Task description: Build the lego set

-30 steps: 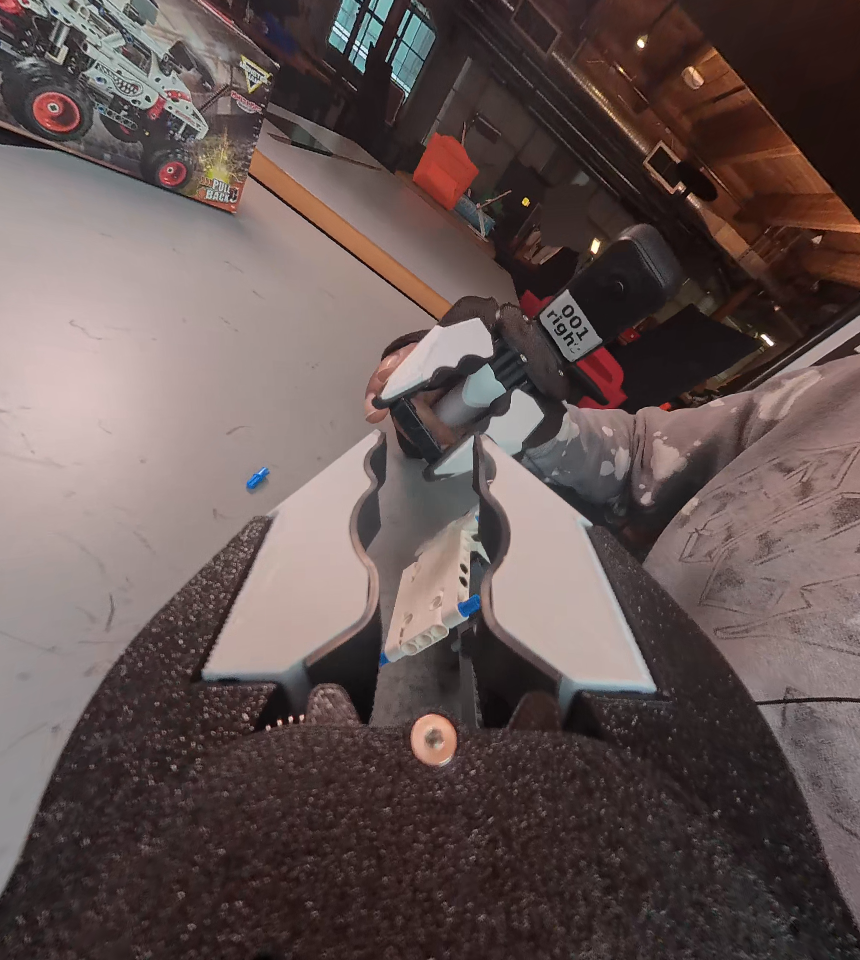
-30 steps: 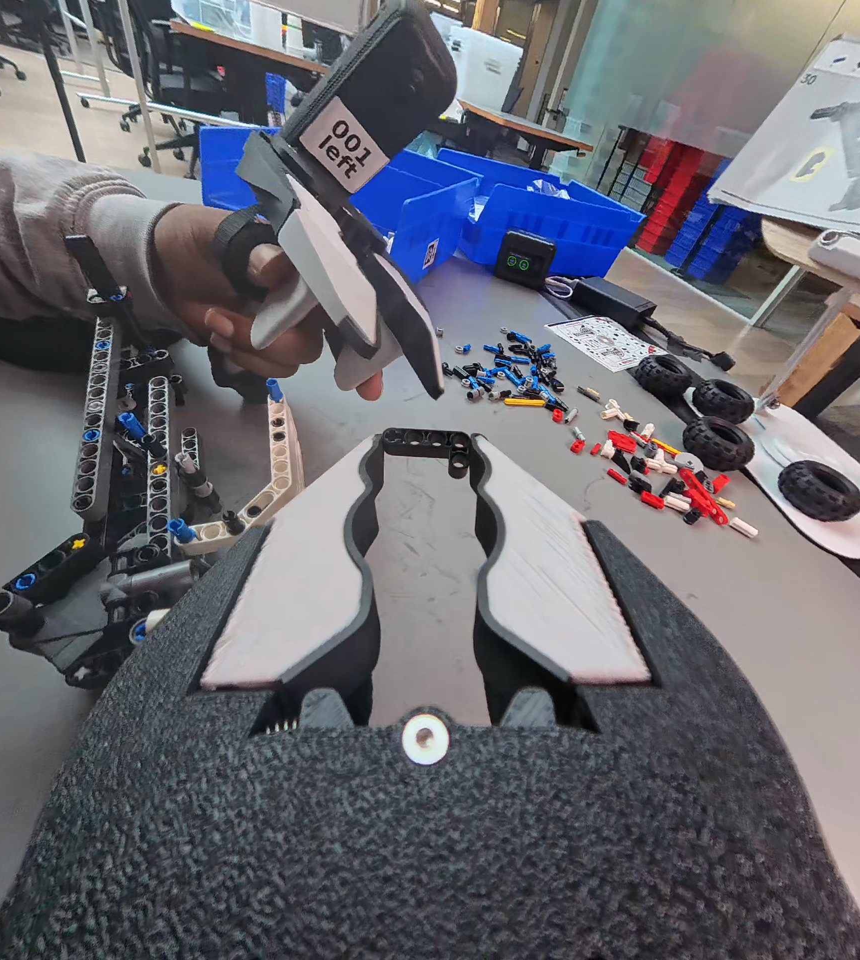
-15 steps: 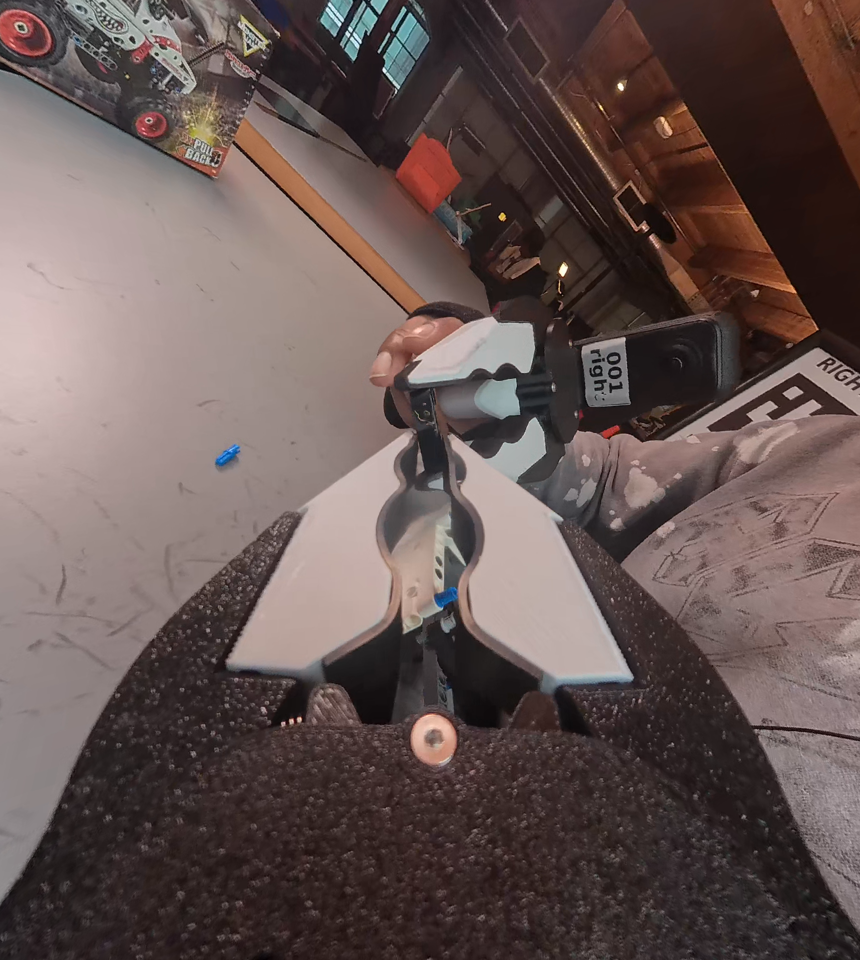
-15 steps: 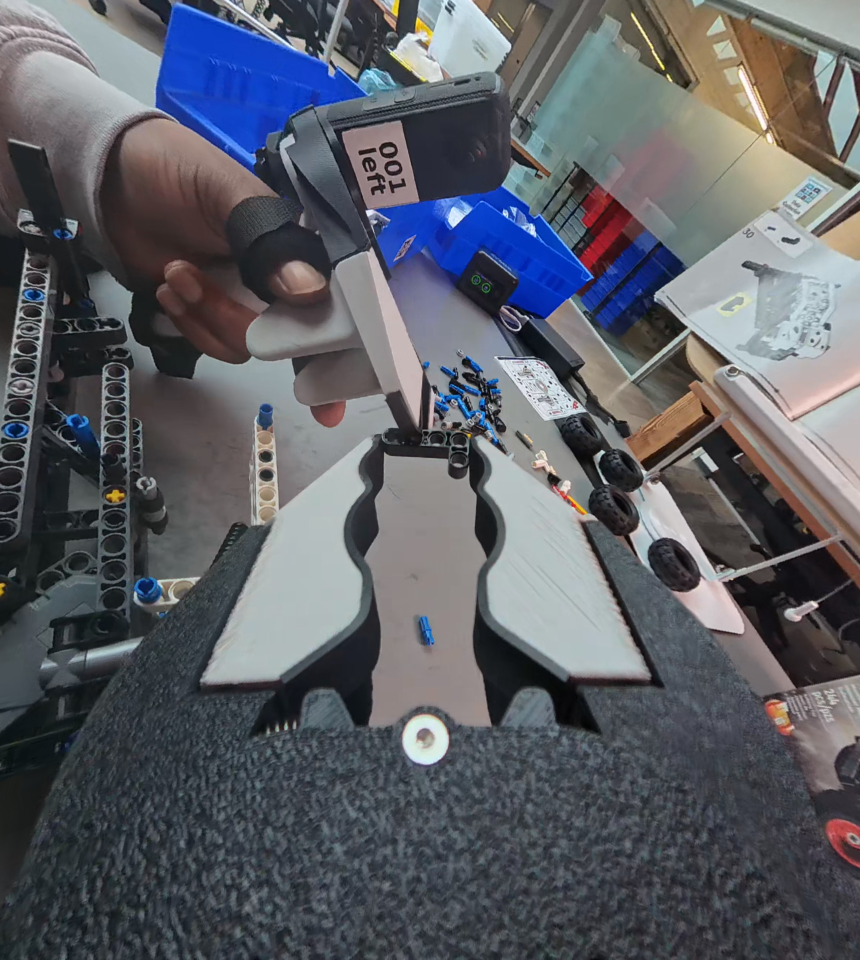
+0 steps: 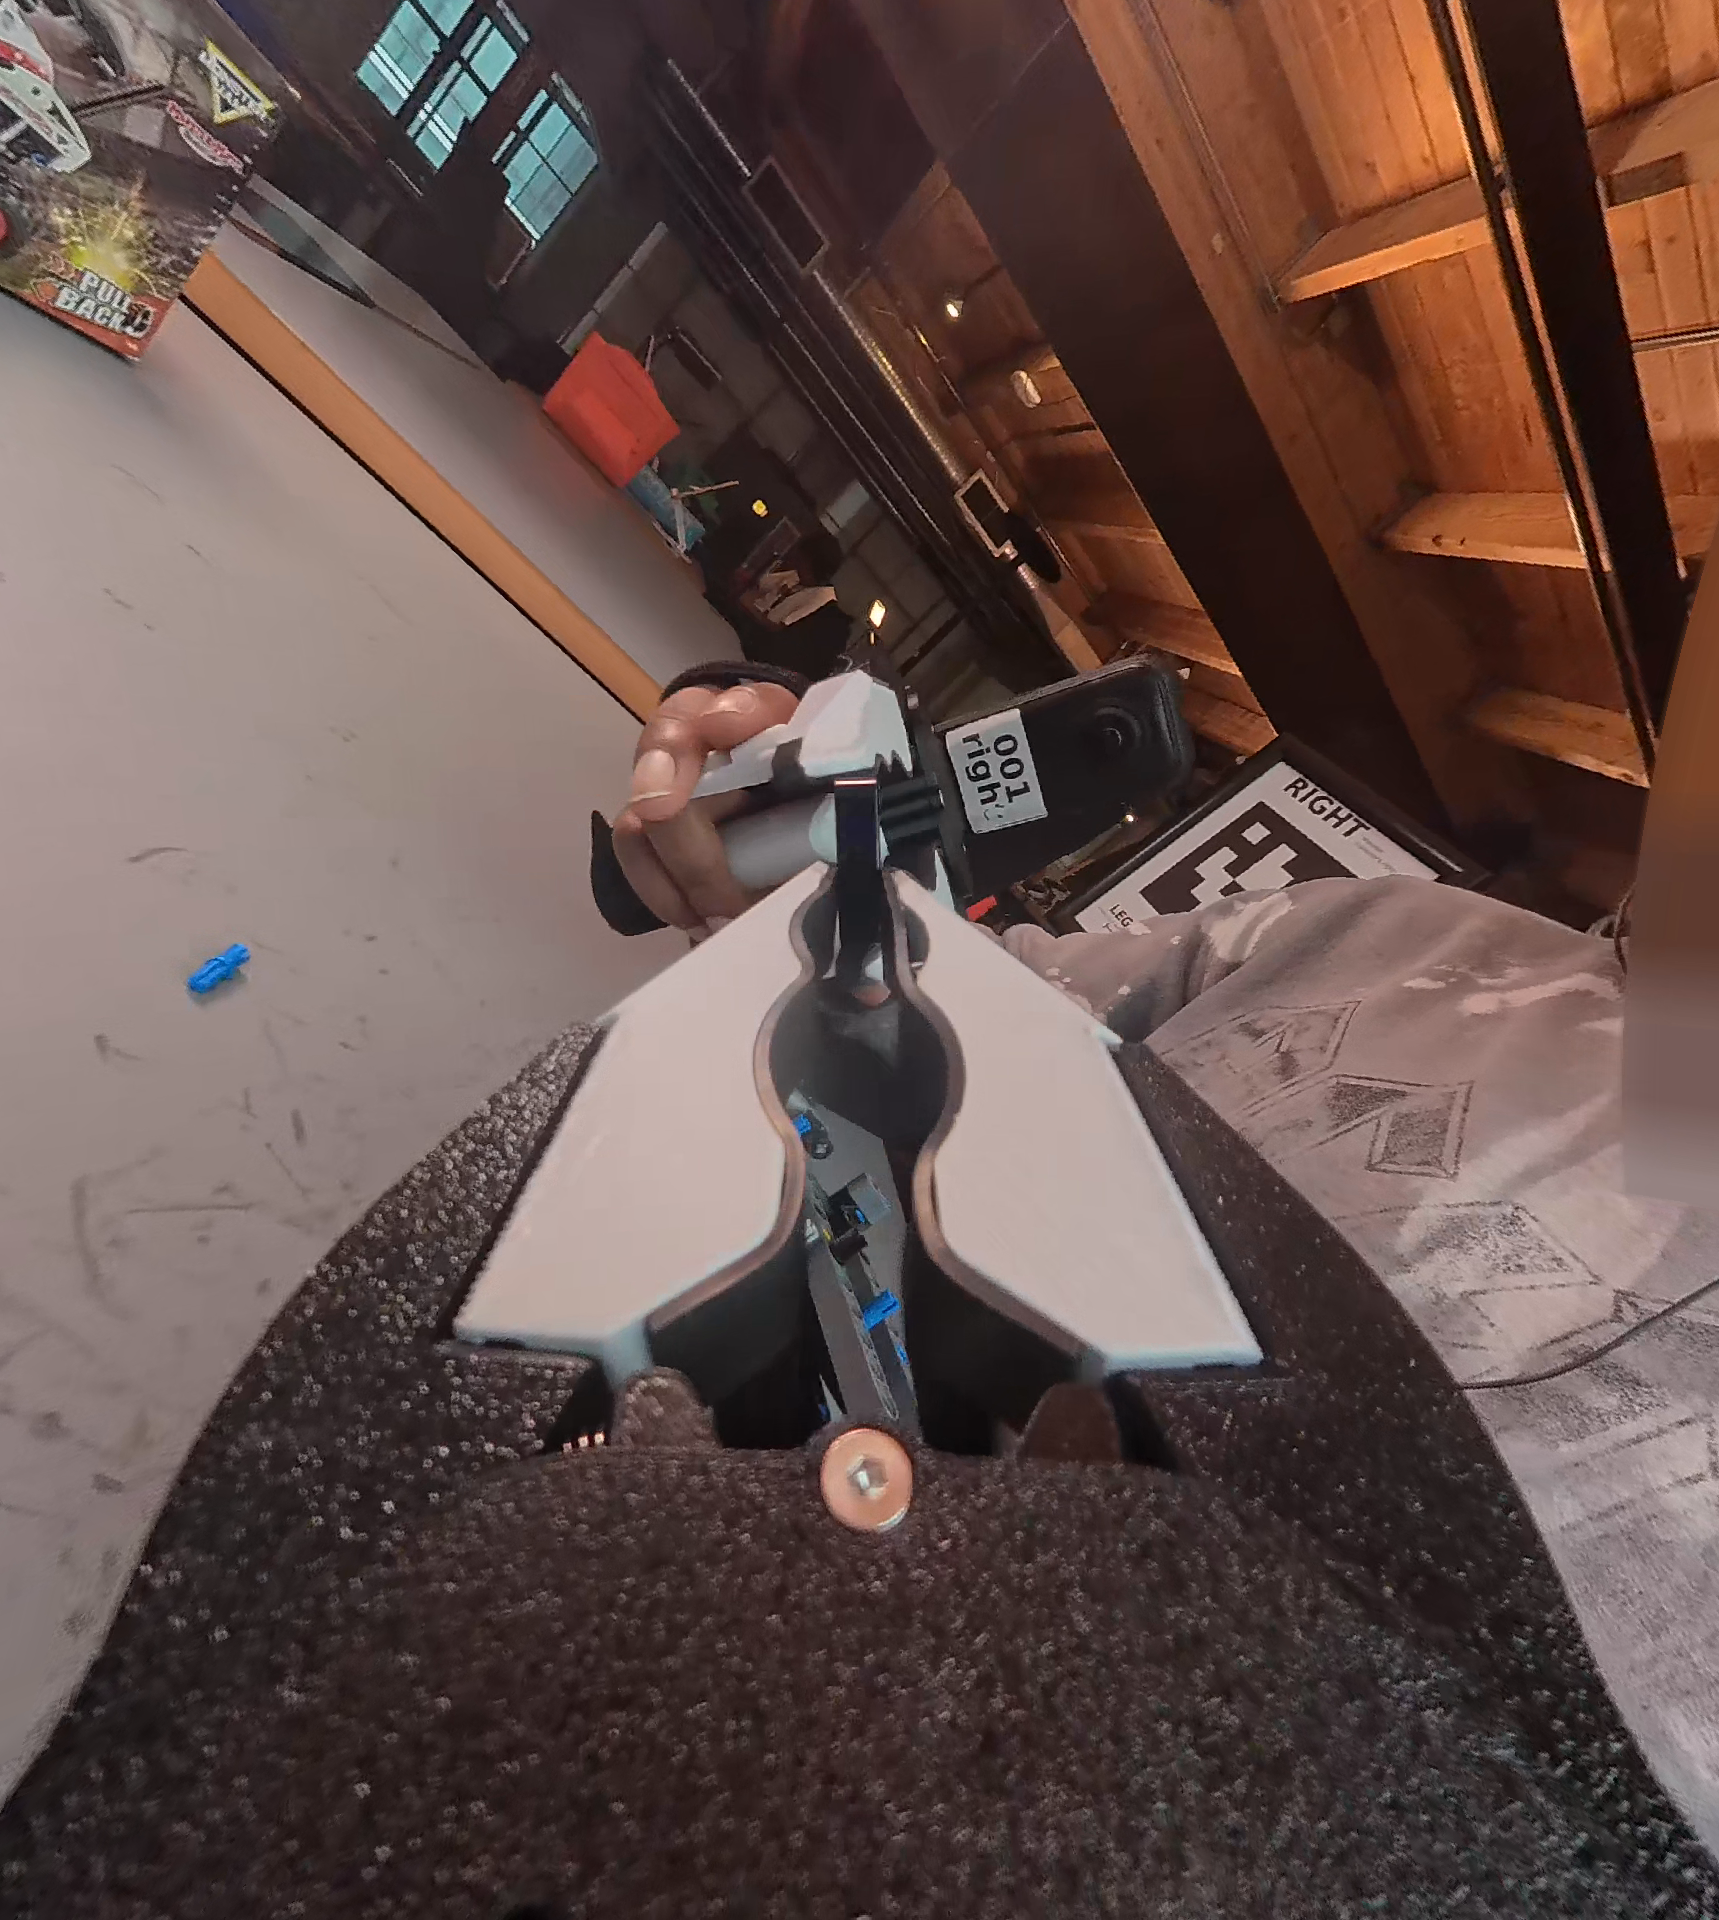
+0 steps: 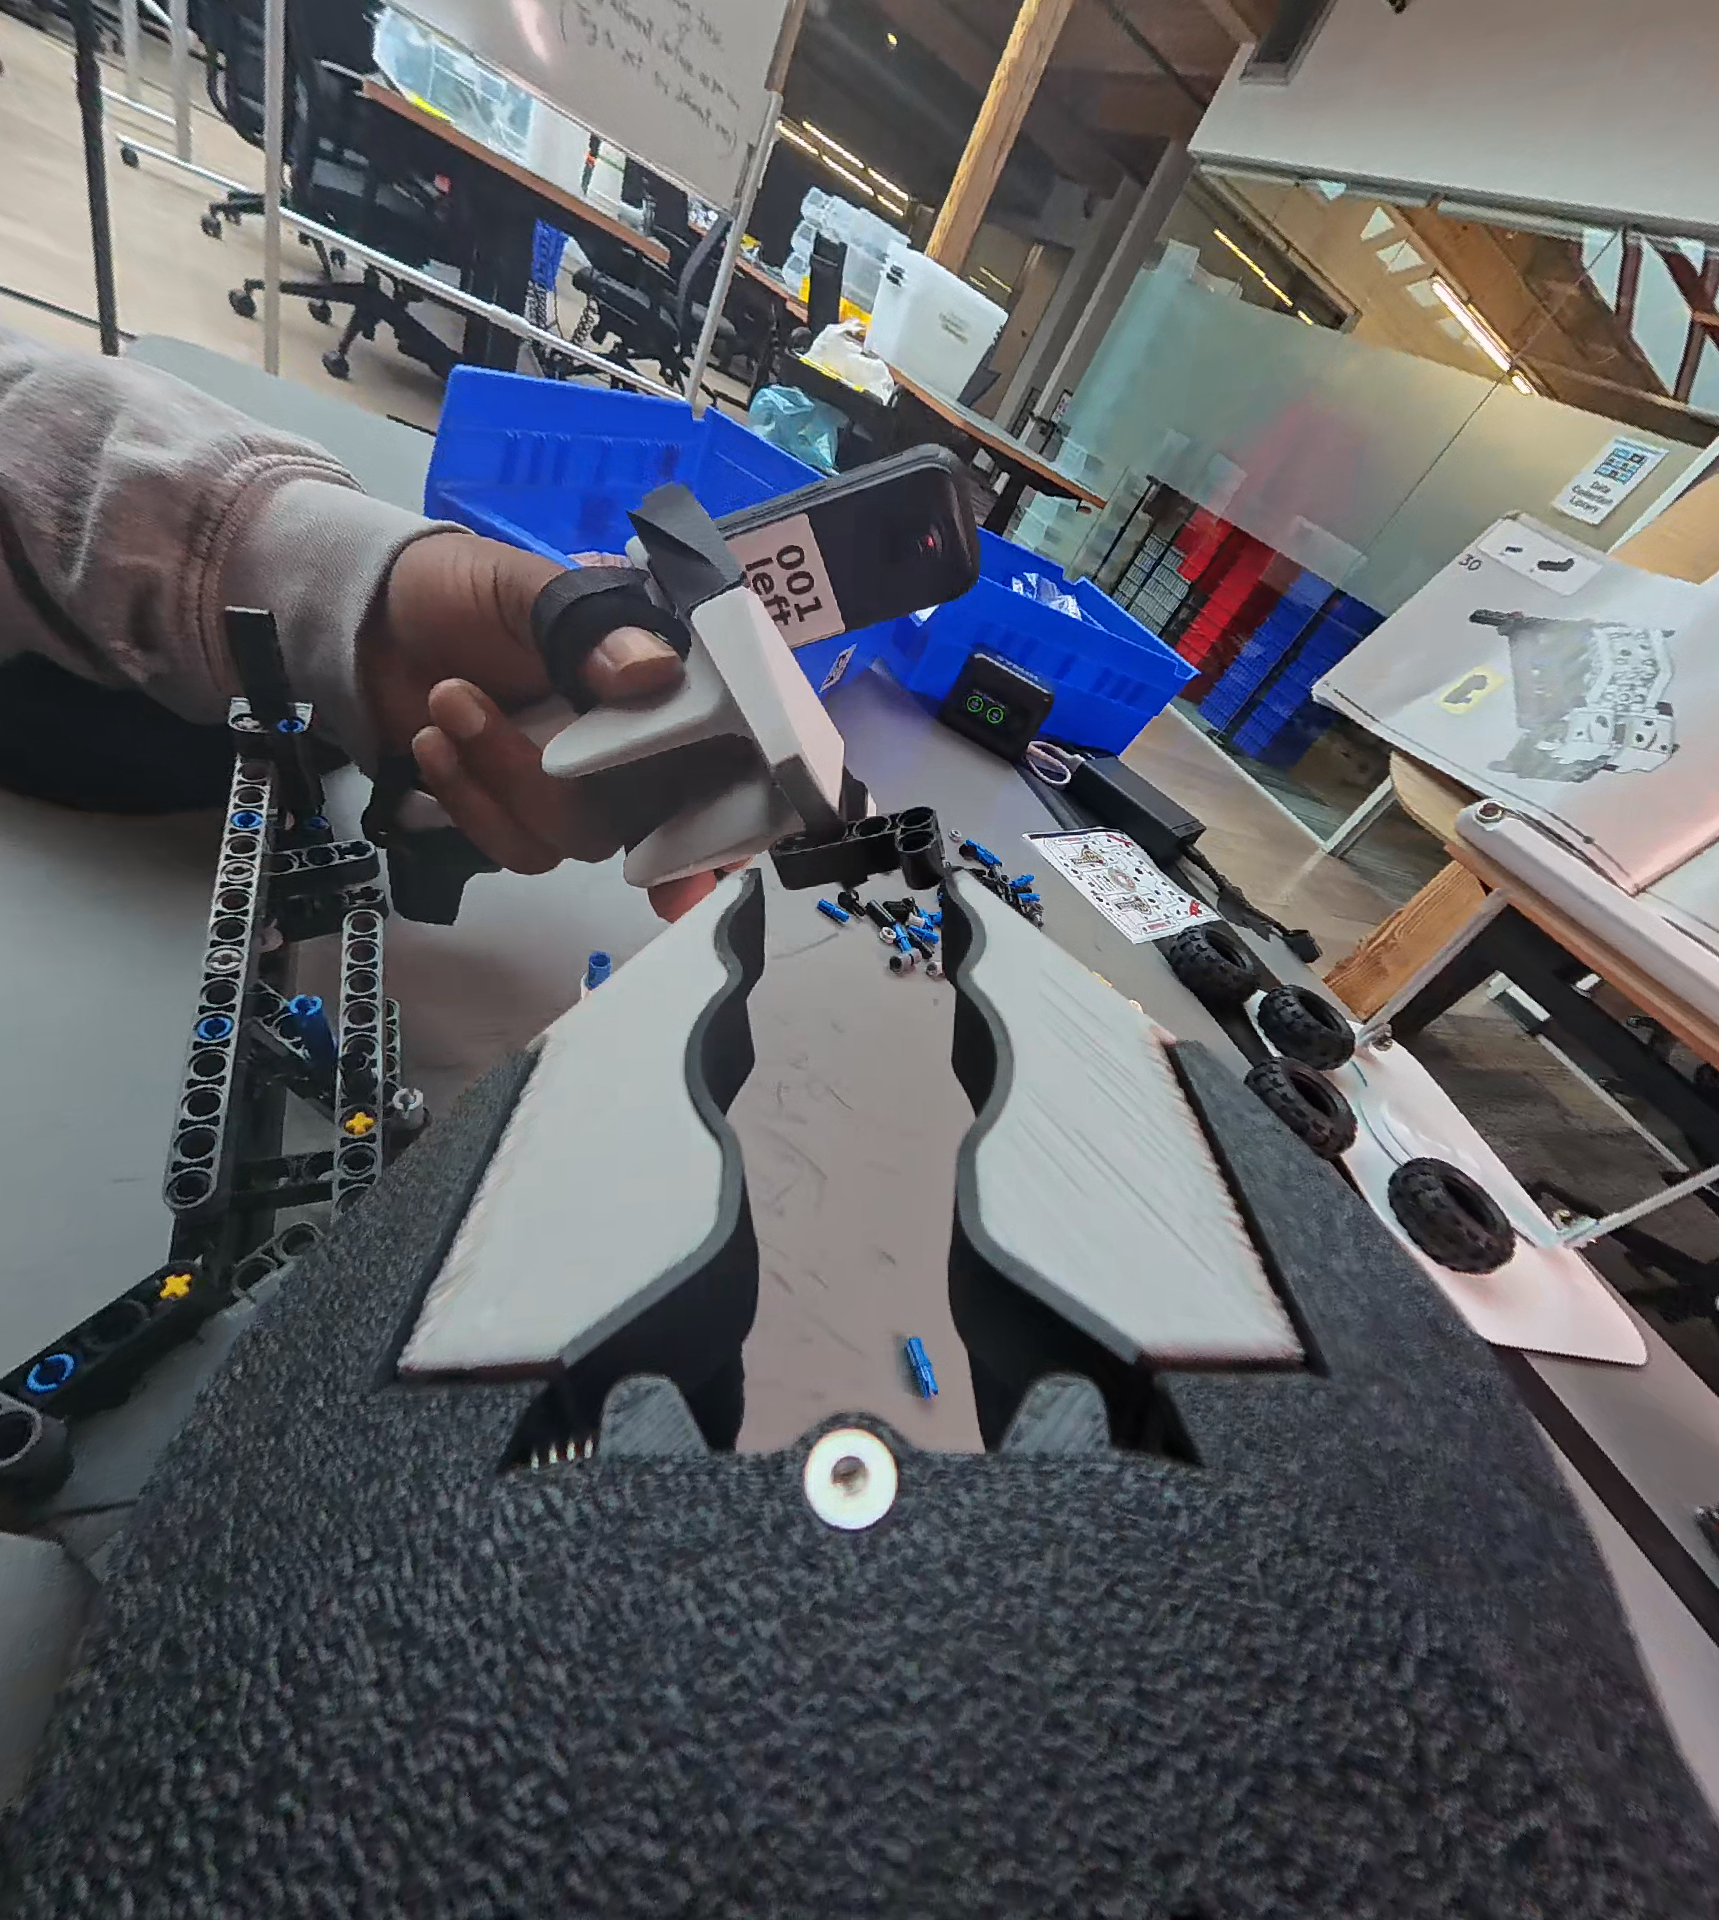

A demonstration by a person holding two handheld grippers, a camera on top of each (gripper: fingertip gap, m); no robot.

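Note:
My left gripper is shut on a short black L-shaped beam, gripped edge-on at its fingertips. In the right wrist view the left gripper holds that beam just past my right gripper's tips. My right gripper is open, with its jaws apart on either side of the beam's near edge. It also shows in the left wrist view, right behind the beam. The grey and black chassis frame with blue pins lies on the table at the left.
A loose blue pin lies on the grey table. A pile of small parts, a sticker sheet, several black tyres, blue bins, an open instruction booklet and the set's box stand around.
My left gripper swung up from the chassis and closed on the black beam that my right gripper held. The beam now sits a little farther out past my right fingertips.

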